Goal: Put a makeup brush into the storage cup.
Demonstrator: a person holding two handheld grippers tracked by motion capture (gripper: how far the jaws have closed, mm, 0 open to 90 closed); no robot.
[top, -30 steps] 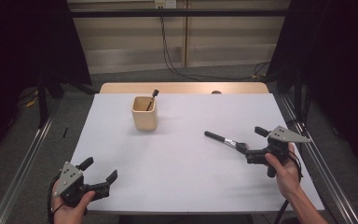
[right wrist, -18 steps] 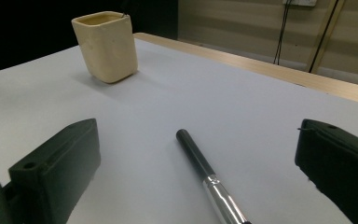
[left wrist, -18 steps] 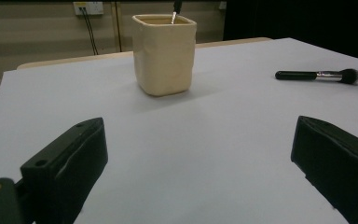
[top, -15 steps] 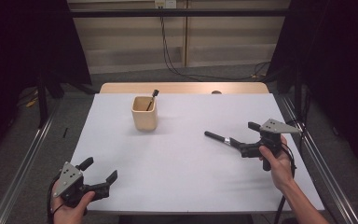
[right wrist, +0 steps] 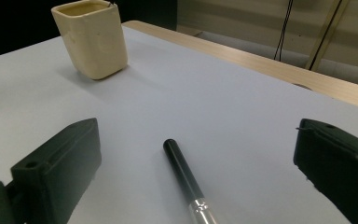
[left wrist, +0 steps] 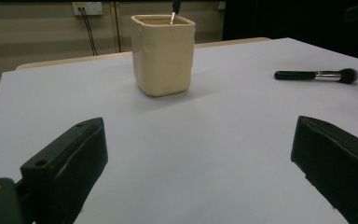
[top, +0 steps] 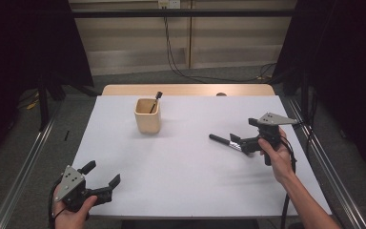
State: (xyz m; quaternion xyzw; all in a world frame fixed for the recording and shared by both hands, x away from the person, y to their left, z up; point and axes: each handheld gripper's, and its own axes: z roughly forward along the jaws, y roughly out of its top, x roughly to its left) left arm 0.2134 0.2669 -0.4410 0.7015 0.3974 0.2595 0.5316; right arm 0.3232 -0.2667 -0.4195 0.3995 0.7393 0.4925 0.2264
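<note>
High view: the black-handled makeup brush with a silver ferrule (top: 223,141) lies flat on the white tabletop (top: 181,167), handle end pointing toward the cream square ceramic cup (top: 147,116), which stands upright toward the far left with a second dark-handled brush (top: 155,101) leaning inside it. My read is that the cup is the holder and the loose brush is meant to join the one already in it. The right hand-held gripper (top: 242,142) sits over the brush's bristle end, low, lined up along the handle; from here I cannot tell whether it touches. The left hand-held gripper (top: 104,183) is parked at the near left edge, well apart from cup and brush, jaws spread, nothing between them — looks idle, probably kept clear of the work. Left gripper view: jaws wide apart and empty, the cup (left wrist: 163,53) straight ahead, the brush (left wrist: 314,74) lying far right, dark bristle head plain to see. Right gripper view: jaws spread wide, straddling the brush (right wrist: 189,184), black handle running away up the middle between them, ferrule at the bottom edge — neither jaw touches it, so no grip yet. The cup (right wrist: 91,39) is at upper left. Judgement: approach for a pick-up, closing still to come.
</note>
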